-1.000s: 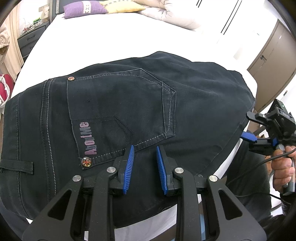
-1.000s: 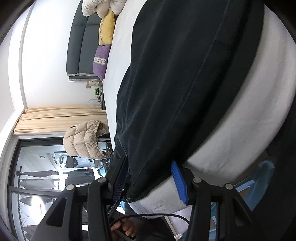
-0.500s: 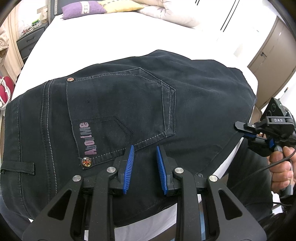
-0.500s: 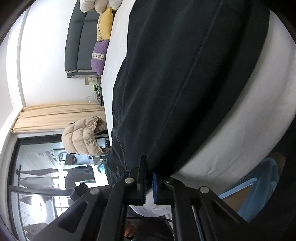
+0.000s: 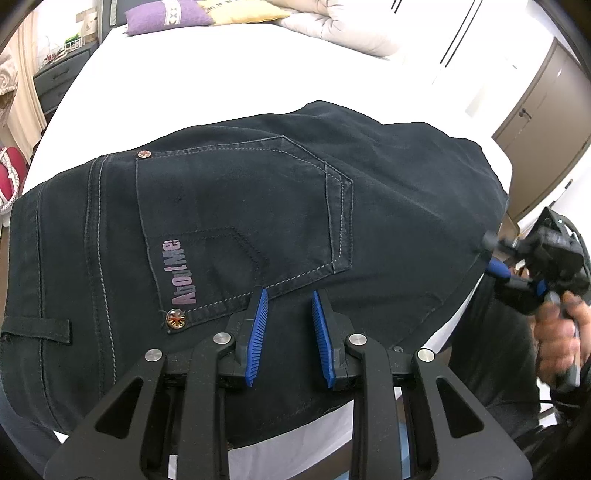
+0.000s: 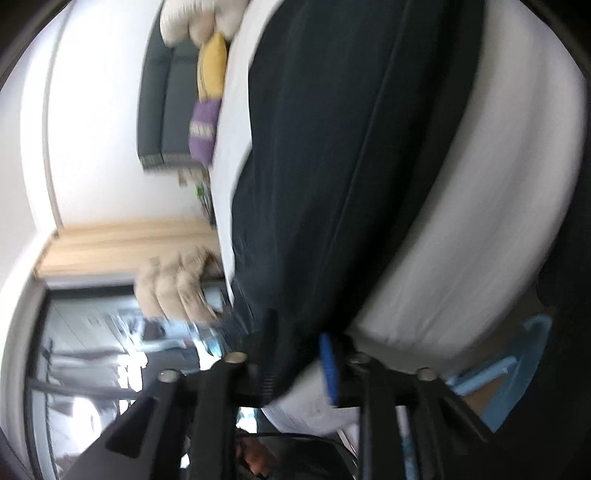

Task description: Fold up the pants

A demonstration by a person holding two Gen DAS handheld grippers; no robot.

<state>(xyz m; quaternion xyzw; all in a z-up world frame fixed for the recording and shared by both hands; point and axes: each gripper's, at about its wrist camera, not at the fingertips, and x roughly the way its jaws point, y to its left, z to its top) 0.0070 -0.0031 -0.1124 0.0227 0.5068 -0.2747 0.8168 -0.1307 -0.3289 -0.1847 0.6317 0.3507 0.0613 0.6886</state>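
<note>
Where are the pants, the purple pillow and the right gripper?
pants (image 5: 229, 206): left wrist view, on the back pocket.
purple pillow (image 5: 166, 16): left wrist view, on its front face.
right gripper (image 5: 496, 258): left wrist view, between its fingertips at the pants' right edge.

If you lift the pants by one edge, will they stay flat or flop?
Probably flop: the pants drape over the bed edge, following its curve. Likely heavyish, since the cloth looks thick with stitched seams. The right gripper, open astride the edge, should hold the weave without slipping.
</note>
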